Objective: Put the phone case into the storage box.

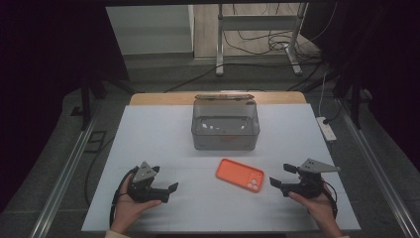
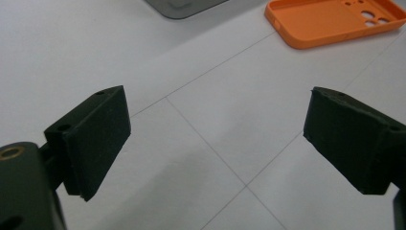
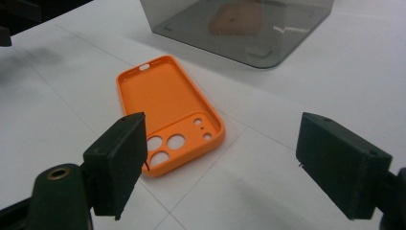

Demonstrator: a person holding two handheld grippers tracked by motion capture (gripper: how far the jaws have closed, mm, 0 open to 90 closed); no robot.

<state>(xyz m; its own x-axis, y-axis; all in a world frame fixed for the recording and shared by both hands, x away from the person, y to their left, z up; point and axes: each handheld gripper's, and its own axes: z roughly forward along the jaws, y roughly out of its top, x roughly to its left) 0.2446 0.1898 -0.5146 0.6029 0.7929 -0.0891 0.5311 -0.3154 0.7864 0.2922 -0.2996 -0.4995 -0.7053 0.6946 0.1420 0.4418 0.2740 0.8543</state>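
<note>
1. a white worktop (image 1: 163, 139) seen from above, with a person's two hands coming in from the near edge, each holding a black two-jaw gripper.
2. an orange phone case (image 1: 240, 175) lies flat on the worktop with its hollow inside facing up and its camera cut-outs at the end nearer the person's right.
3. the case sits between the two grippers, nearer the right one, touched by neither.
4. just beyond the case stands a smoky transparent box (image 1: 225, 126), its lid tipped up at the back.
5. the left gripper (image 1: 166, 187) rests low over the worktop at the near left; its jaws stand wide apart with nothing between them, and the case lies well ahead of them in the left gripper view.
6. the right gripper (image 1: 281, 178) sits at the near right, pointing toward the case; its jaws are spread wide and empty, the case's camera end just beyond its left jaw in the right gripper view.
</note>
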